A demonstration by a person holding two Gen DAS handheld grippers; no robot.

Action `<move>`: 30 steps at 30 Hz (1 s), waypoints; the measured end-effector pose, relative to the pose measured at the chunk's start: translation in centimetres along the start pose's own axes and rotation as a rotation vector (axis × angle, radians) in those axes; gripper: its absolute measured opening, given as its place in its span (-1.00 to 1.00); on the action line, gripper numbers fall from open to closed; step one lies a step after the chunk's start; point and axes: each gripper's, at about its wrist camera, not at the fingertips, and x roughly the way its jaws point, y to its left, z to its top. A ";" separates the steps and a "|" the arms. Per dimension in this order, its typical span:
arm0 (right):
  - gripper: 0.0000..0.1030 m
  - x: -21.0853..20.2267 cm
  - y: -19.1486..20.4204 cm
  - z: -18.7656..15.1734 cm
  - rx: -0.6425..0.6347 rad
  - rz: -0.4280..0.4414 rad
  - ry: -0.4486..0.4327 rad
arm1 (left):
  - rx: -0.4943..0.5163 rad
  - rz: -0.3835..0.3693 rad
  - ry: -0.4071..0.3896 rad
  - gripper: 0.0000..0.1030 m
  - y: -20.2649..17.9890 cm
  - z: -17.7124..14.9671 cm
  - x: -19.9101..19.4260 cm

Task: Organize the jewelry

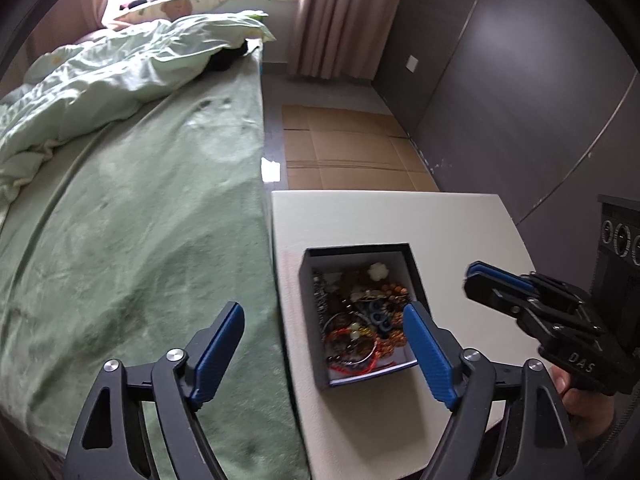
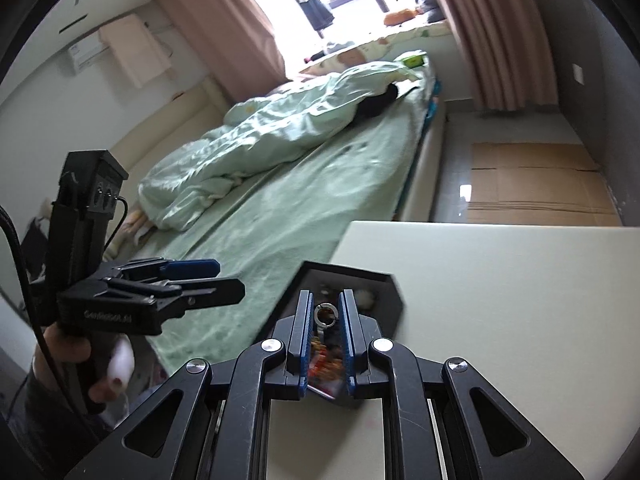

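Right wrist view showed my right gripper [image 2: 325,318] narrowed over the box [image 1: 316,280] of jewelry [image 1: 360,320] on the table [image 1: 460,224], nothing pinched I could tell; left gripper [image 1: 324,344] was spread, probably waiting.

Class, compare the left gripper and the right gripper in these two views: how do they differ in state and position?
The left gripper has its jaws spread wide; the right gripper has its jaws nearly closed, with a small gap.
The left gripper straddles the table's edge, one finger over the green bed sheet; the right gripper points at the jewelry box, a silver ring showing in its gap.
Both have blue pads and black frames.
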 end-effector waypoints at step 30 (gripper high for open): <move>1.00 -8.8 1.1 -3.9 0.163 -0.231 -0.050 | 0.044 -0.113 -0.161 0.99 -4.2 -4.6 -6.2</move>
